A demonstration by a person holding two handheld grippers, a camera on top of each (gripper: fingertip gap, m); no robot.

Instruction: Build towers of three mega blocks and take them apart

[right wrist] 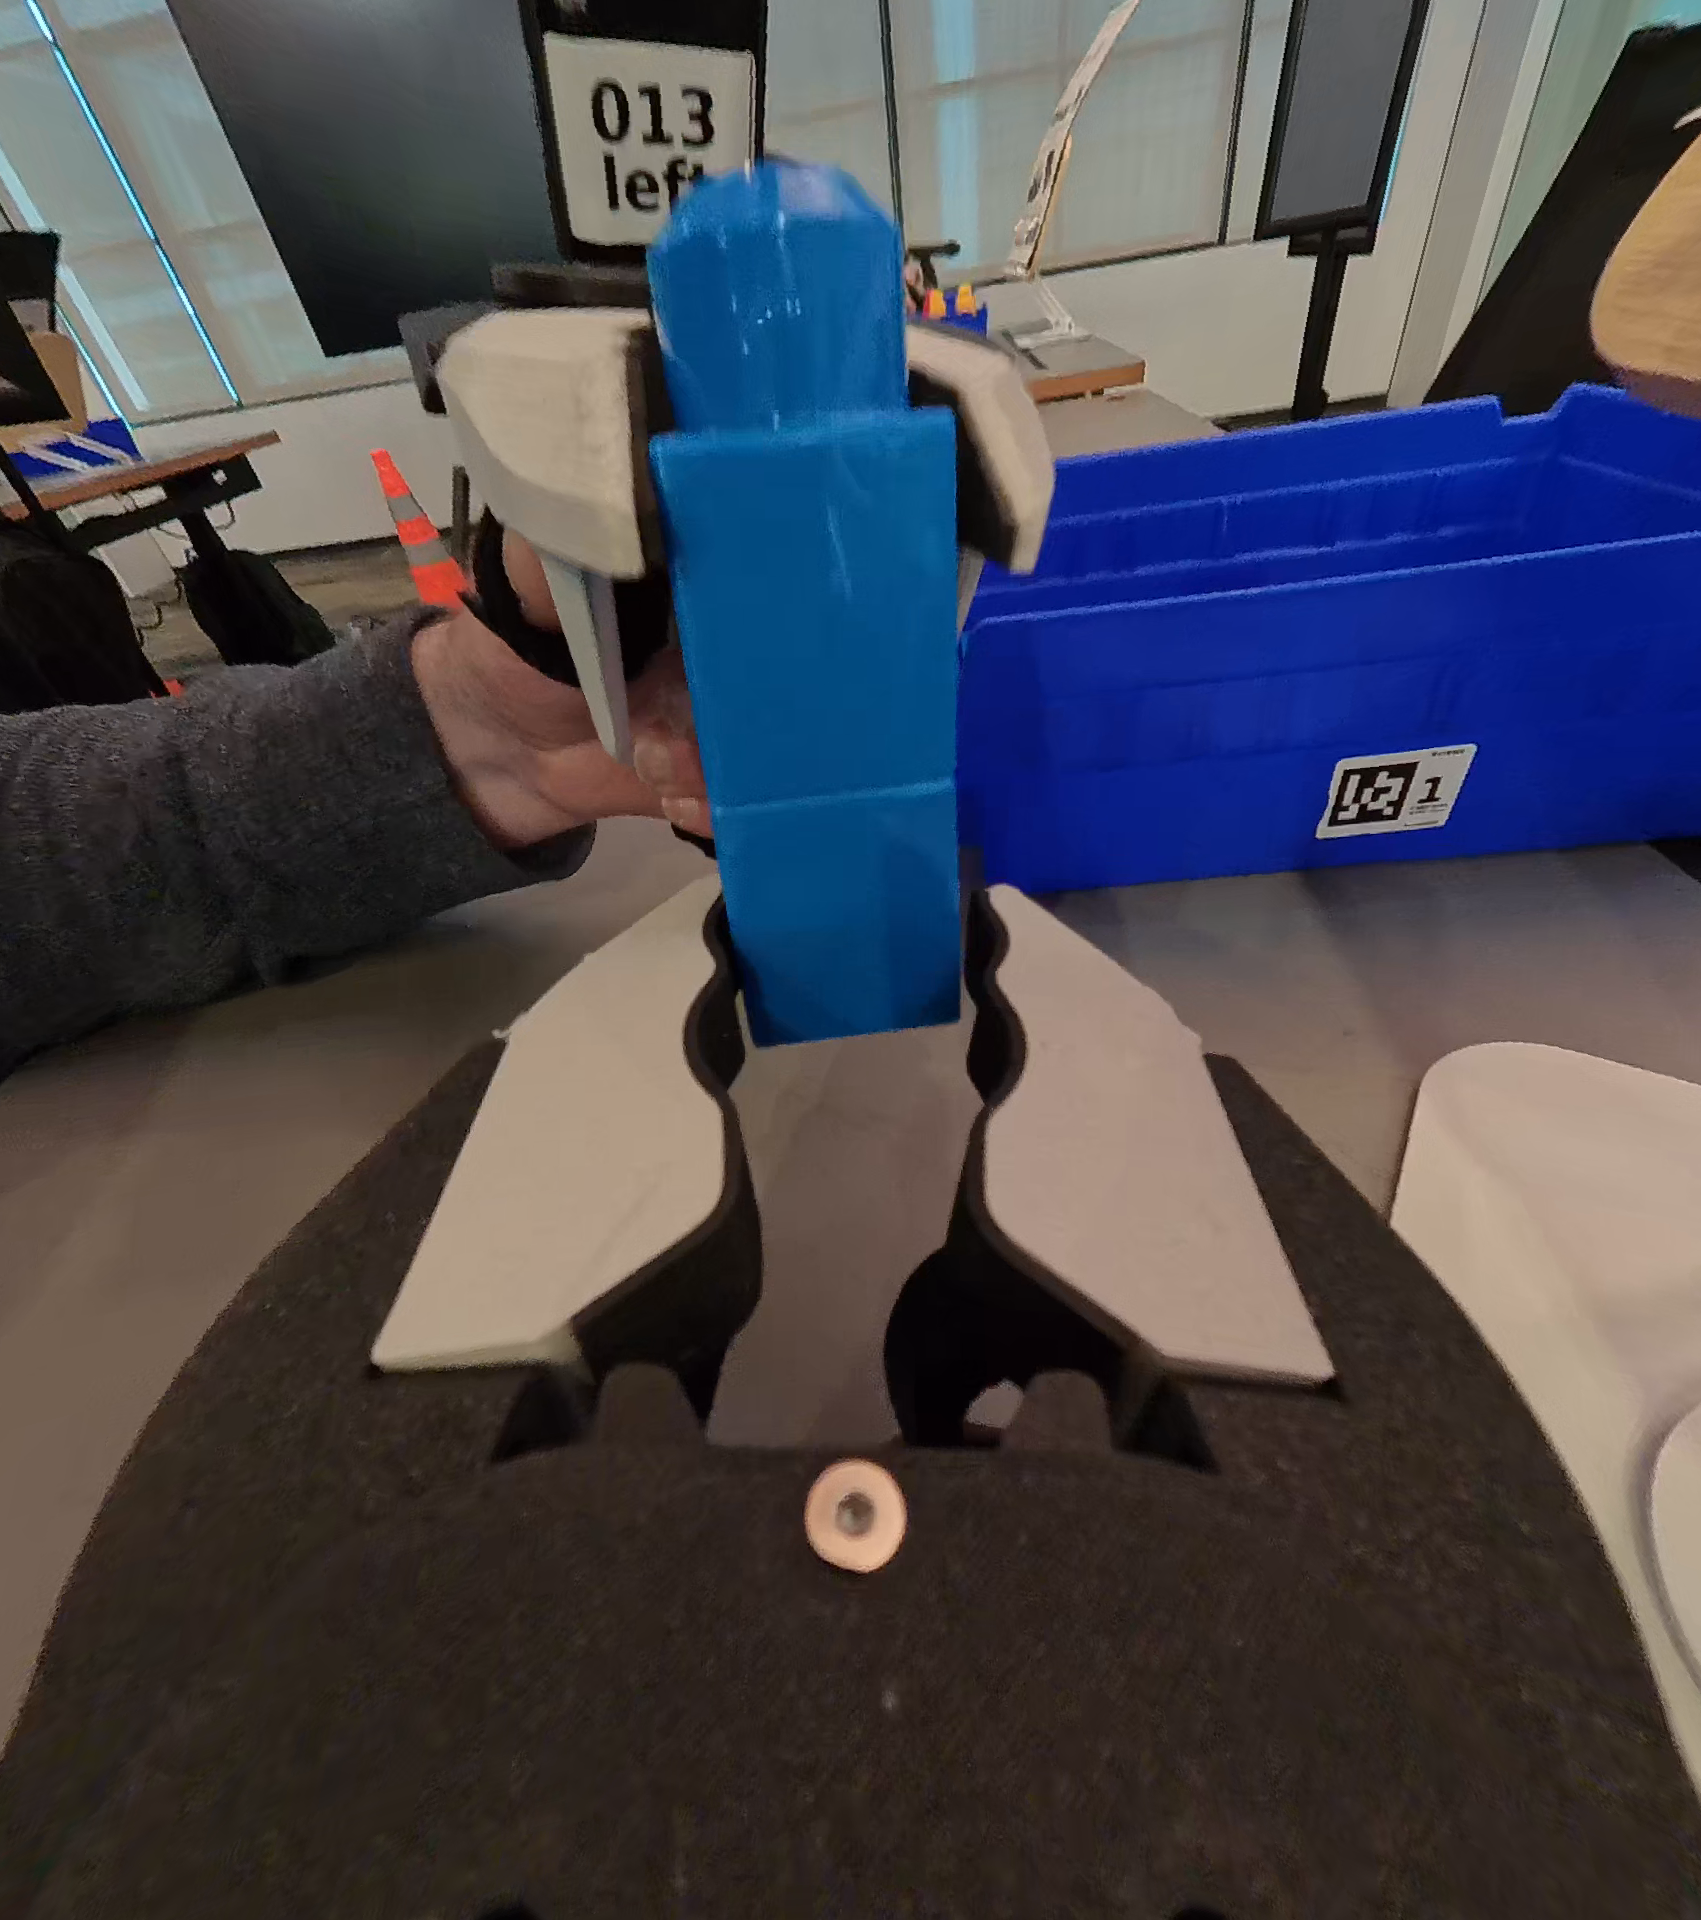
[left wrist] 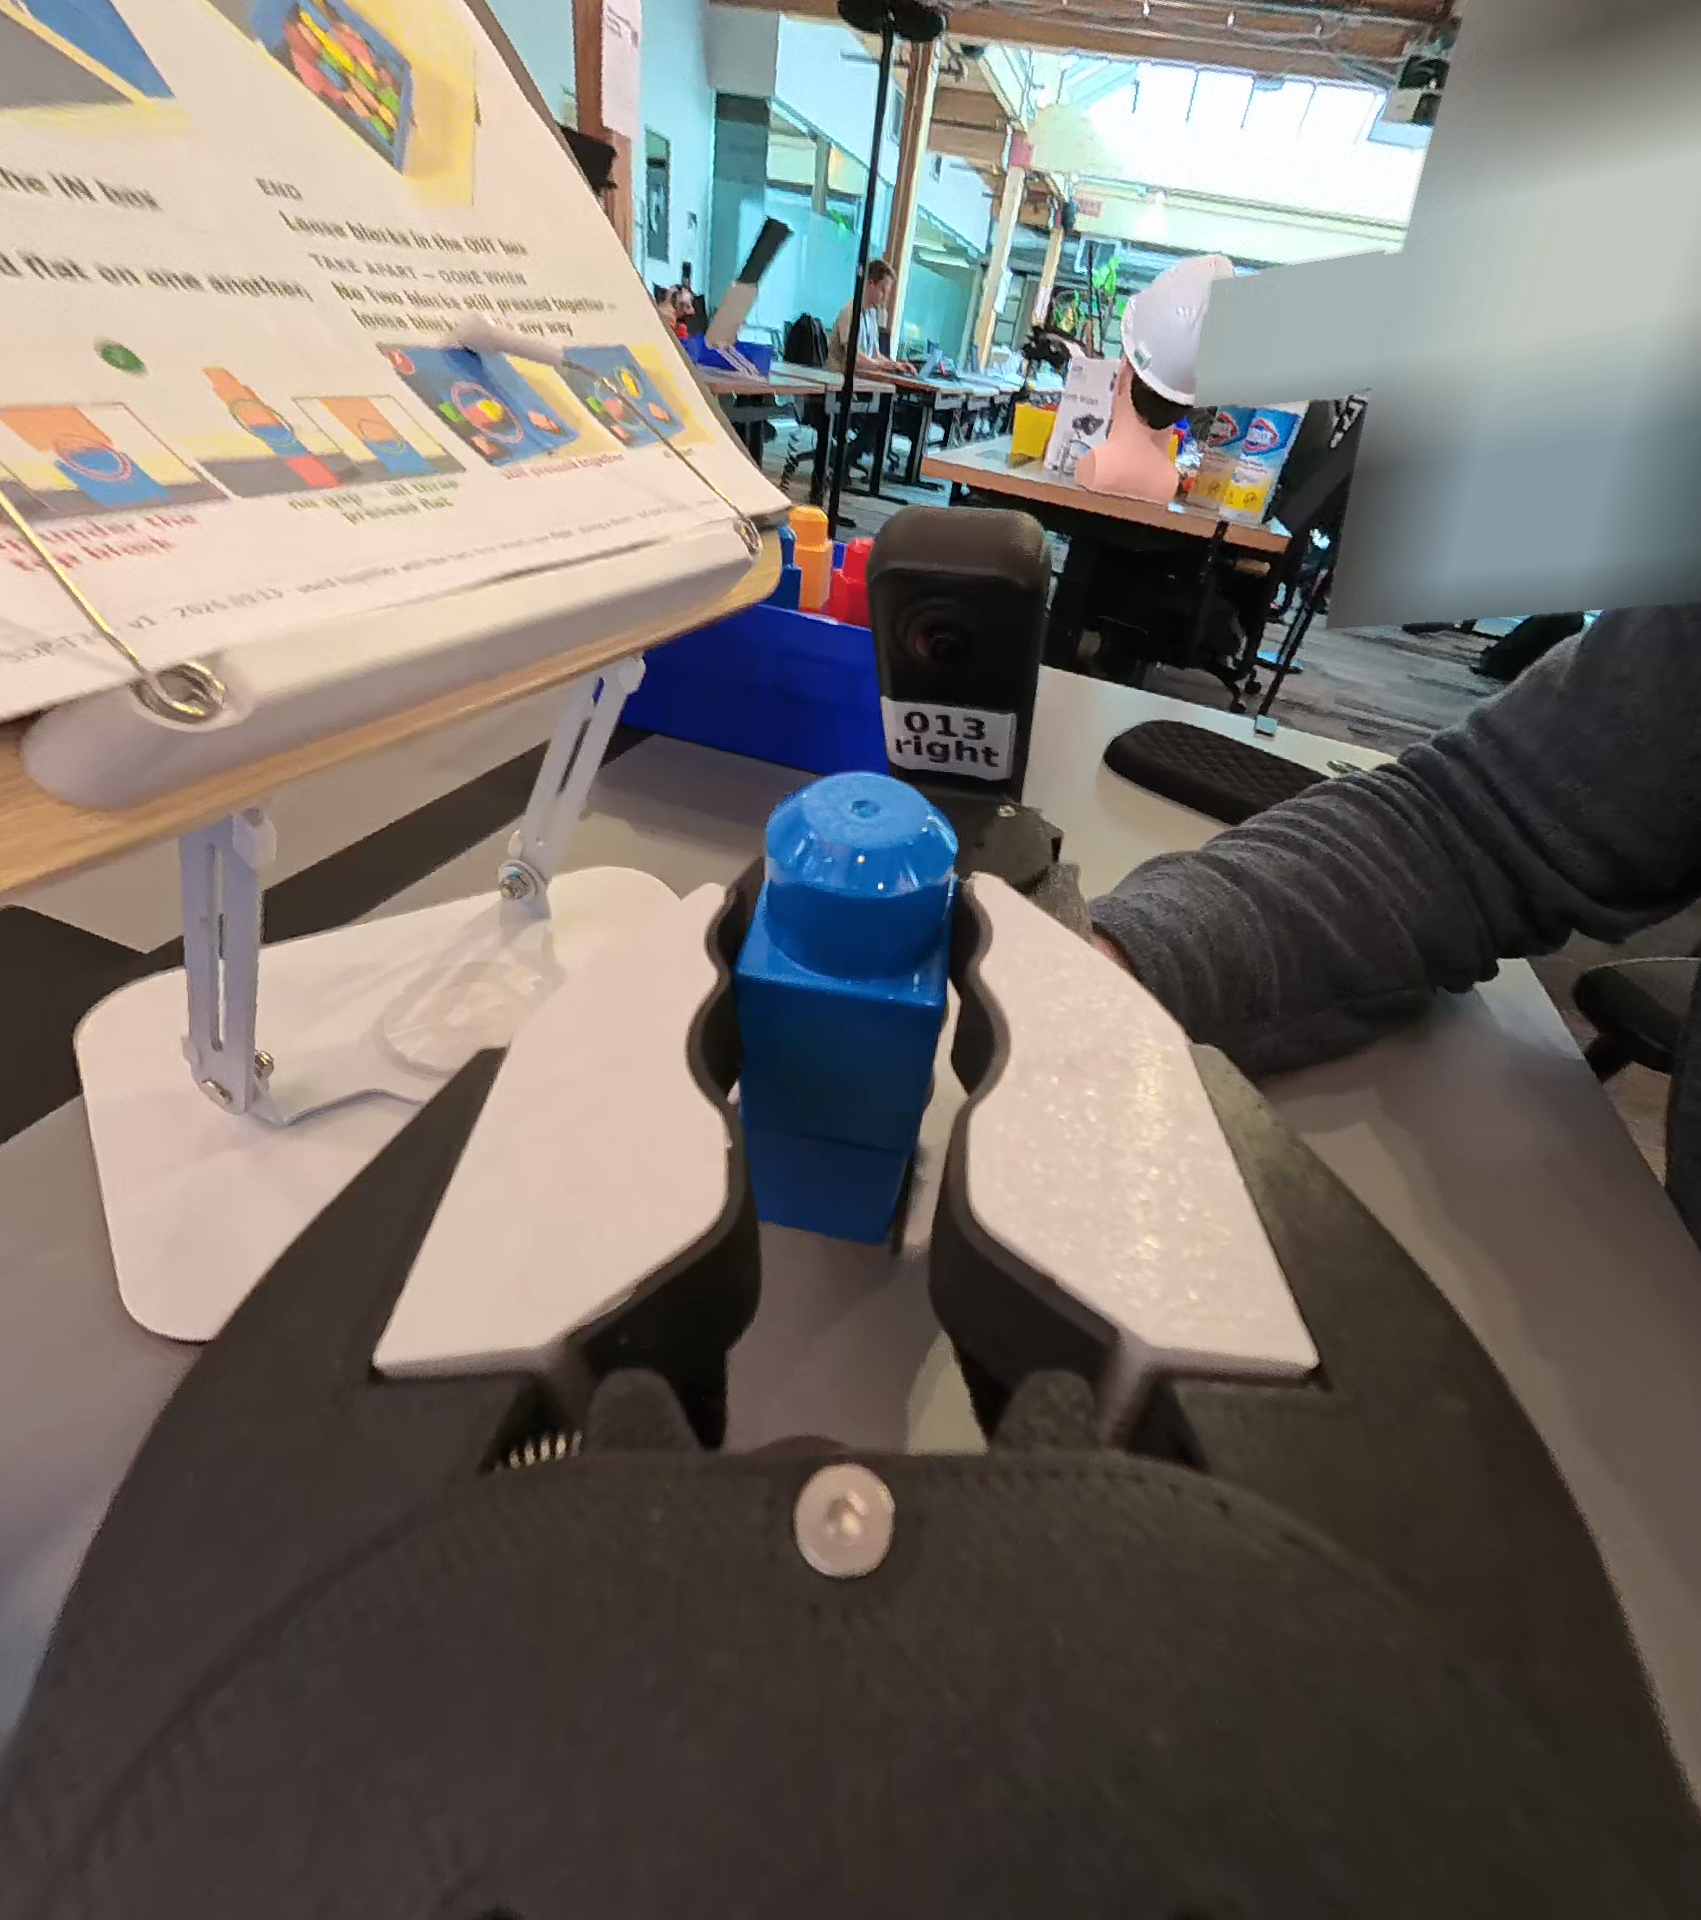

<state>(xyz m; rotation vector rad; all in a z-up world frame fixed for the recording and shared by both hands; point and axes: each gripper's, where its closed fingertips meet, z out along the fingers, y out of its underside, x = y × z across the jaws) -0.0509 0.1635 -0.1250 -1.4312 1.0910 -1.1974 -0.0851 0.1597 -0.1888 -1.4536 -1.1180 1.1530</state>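
Through my left wrist view, my left gripper [left wrist: 841, 997] has its jaws closed on the upper blue block [left wrist: 841, 1023] of a blue tower [left wrist: 835, 1049]; the black inner pads press its two flanks just below the round stud [left wrist: 859, 862]. A second blue block [left wrist: 825, 1179] sits under it, joined flush. The tower is upright between my fingers, above the grey table [left wrist: 1511, 1174]. Just behind the stud stands the camera of my other gripper [left wrist: 958, 623], and a grey-sleeved arm [left wrist: 1448, 883] reaches in from the table's right edge. To the left a white document stand [left wrist: 233, 1049] carries an instruction sheet [left wrist: 233, 343]. Behind it, toward the far edge, a blue bin [left wrist: 763, 686] holds an orange block [left wrist: 810, 556] and a red block [left wrist: 854, 577].

In my right wrist view, my right gripper [right wrist: 846, 977] brackets the bottom blue block [right wrist: 841, 920] of the same tower [right wrist: 810, 623]. My jaws are narrow, with the black pads at the block's sides, but I cannot tell whether they press it or stand a hair off. Higher up, the left gripper [right wrist: 804, 457] clamps the upper block from the far side, held by a hand [right wrist: 555, 727]. A blue bin [right wrist: 1397, 644] with a square marker sticker [right wrist: 1397, 792] stands on the table [right wrist: 202, 1195] just to the right of the tower, near the far edge. The white stand base [right wrist: 1604, 1247] lies at the right edge.
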